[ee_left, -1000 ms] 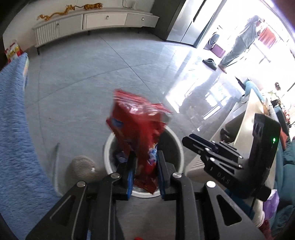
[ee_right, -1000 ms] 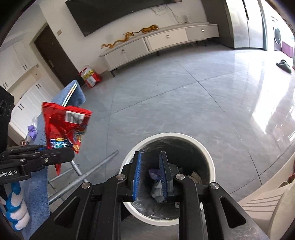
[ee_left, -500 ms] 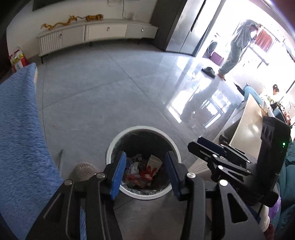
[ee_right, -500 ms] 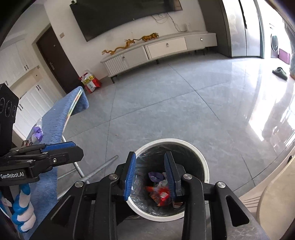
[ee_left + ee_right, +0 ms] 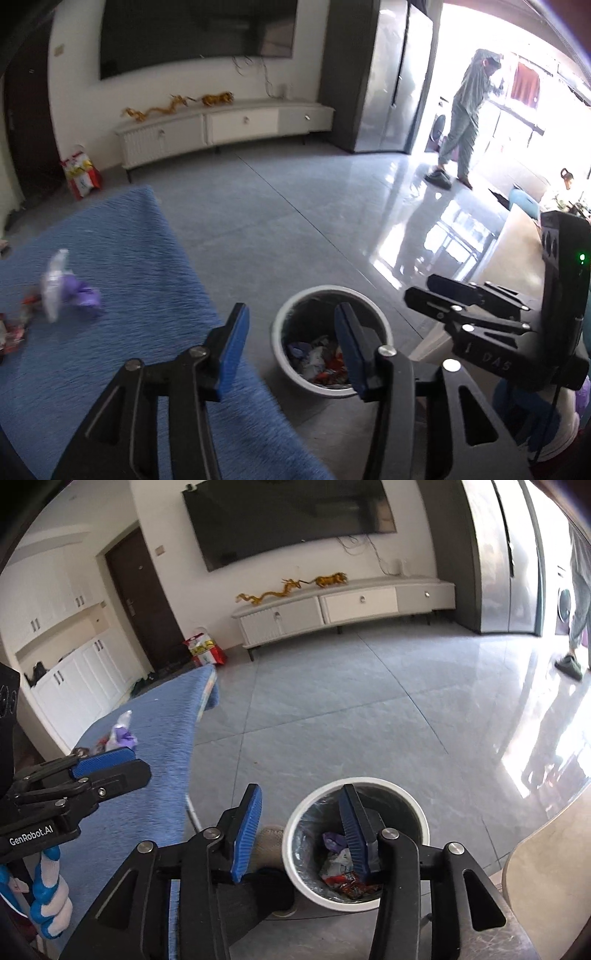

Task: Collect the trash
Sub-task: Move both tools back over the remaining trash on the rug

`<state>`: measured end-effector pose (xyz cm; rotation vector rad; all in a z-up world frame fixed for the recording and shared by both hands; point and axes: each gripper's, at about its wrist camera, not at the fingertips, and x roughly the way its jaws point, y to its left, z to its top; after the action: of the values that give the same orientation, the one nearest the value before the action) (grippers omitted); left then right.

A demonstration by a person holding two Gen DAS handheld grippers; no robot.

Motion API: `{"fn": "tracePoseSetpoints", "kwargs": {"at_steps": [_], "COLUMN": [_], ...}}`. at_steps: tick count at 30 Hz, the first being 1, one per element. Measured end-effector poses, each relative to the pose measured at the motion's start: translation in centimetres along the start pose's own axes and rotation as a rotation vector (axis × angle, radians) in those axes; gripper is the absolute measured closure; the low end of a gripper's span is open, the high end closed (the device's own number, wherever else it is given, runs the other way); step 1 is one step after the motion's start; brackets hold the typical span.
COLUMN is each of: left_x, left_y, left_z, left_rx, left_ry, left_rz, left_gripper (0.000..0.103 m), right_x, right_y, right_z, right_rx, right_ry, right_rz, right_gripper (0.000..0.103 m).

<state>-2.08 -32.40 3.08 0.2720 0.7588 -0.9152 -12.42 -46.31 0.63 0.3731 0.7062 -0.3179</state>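
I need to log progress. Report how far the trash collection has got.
Done: wrappers, one red, already lie in the white trash bin. In hand: nothing; the left gripper and right gripper are both open and empty. Left: a purple-and-clear wrapper and red scraps remain on the blue cloth-covered table.

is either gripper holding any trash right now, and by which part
Nothing is held. The left gripper and right gripper are both open and empty, above the white round trash bin.
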Motion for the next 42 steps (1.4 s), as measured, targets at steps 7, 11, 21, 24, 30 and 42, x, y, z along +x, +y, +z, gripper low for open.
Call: {"fn": "tracePoseSetpoints", "kwargs": {"at_steps": [7, 11, 21, 24, 30, 42], "left_x": [-6.7, -10.1, -15.2, -16.5, -18.3, -19.5], "left_y": [3.8, 6.2, 13.1, 15.4, 18.5, 22.3], "left_z": [-1.3, -2.6, -6.1, -7.7, -10.2, -13.9], "left_rx": [-0.058, -0.098, -0.228, -0.280, -0.353, -0.443], "left_ry": [-0.107, -0.163, -0.273, -0.303, -0.311, -0.289], "left_rz": [0.071, 0.106, 0.213, 0.245, 0.282, 0.305], "left_gripper": [0.042, 0.040, 0.036, 0.036, 0.036, 0.029], "right_x": [-2.2, -3.1, -4.0, -3.9, -3.7, -2.8], "right_y": [4.7, 7.8, 17.2, 19.2, 22.9, 27.2], "right_z": [0.6, 0.7, 1.0, 0.8, 0.6, -0.7], "right_rx": [-0.089, -0.155, -0.327, -0.359, -0.393, -0.435], "right_ry": [-0.012, -0.021, -0.044, -0.047, -0.051, -0.029], "right_rz": [0.008, 0.008, 0.029, 0.035, 0.080, 0.148], "right_gripper": [0.049, 0.037, 0.010, 0.000, 0.000, 0.000]}}
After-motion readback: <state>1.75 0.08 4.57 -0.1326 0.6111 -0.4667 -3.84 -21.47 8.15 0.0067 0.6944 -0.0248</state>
